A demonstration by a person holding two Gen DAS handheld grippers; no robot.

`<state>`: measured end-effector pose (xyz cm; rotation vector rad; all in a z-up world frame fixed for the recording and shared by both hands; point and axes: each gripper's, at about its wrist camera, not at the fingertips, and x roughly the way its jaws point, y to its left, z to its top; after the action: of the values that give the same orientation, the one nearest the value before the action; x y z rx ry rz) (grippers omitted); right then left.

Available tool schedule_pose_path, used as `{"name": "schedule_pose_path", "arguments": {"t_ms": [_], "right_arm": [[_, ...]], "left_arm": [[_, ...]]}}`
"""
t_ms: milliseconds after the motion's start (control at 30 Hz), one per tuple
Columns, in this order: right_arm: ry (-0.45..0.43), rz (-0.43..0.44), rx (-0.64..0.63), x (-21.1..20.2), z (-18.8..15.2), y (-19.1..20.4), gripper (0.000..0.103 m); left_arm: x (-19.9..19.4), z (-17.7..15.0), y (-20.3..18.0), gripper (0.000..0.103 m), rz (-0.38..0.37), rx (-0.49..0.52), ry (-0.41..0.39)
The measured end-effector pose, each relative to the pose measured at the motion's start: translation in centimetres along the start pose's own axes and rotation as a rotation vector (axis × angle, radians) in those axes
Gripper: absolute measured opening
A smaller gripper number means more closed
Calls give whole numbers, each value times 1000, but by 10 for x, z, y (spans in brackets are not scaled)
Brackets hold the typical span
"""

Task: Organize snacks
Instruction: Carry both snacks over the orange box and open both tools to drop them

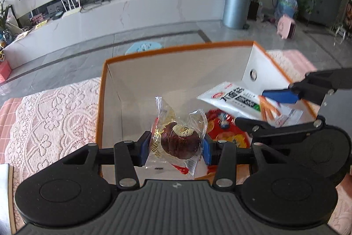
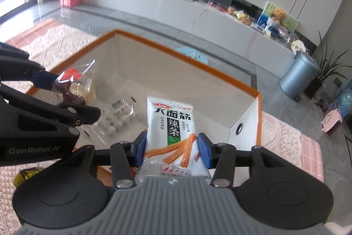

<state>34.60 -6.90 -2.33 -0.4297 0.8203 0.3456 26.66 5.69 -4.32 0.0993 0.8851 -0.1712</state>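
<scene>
Two wrapped snacks held over the open box, one in each hand-held gripper.

The left hand-held gripper pinches a clear-wrapped brown pastry between its blue pads, above the near part of the white, orange-rimmed box. The right hand-held gripper pinches a white spicy-strip packet upright over the same box, toward its right wall with the round hole. Inside the box, a red snack bag lies under the left gripper's right finger, and a clear pack of small white balls lies on the bottom toward the left. The two grippers hang close side by side, each crossing the other's view. The box sits on a counter covered with pink lace cloth. Beyond are grey floor tiles, a grey bin and a long white TV cabinet.
</scene>
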Motion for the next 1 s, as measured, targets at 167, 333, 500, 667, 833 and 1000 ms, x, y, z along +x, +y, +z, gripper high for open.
{"name": "schedule_pose_path", "arguments": {"t_ms": [167,333,500,667,833,1000], "right_arm": [[52,10,-27,18,-2,3,48],[80,45,-12,25,-2,0,48],[105,55,4,26,-3,-1,48],[117,56,9,27,-1,-1,48],[127,58,18,25,0,-1,49],[130,71,71,21,1,-8,49]], "left_arm": [[11,3,2,52,5,3,44],[21,6,4,51,21,11,76],[28,4,8,52,20,-10,110],[25,2,5,54,36,6,102],[18,2,8,71,57,-6,67],[1,-2,15,77,43,-47,12]]}}
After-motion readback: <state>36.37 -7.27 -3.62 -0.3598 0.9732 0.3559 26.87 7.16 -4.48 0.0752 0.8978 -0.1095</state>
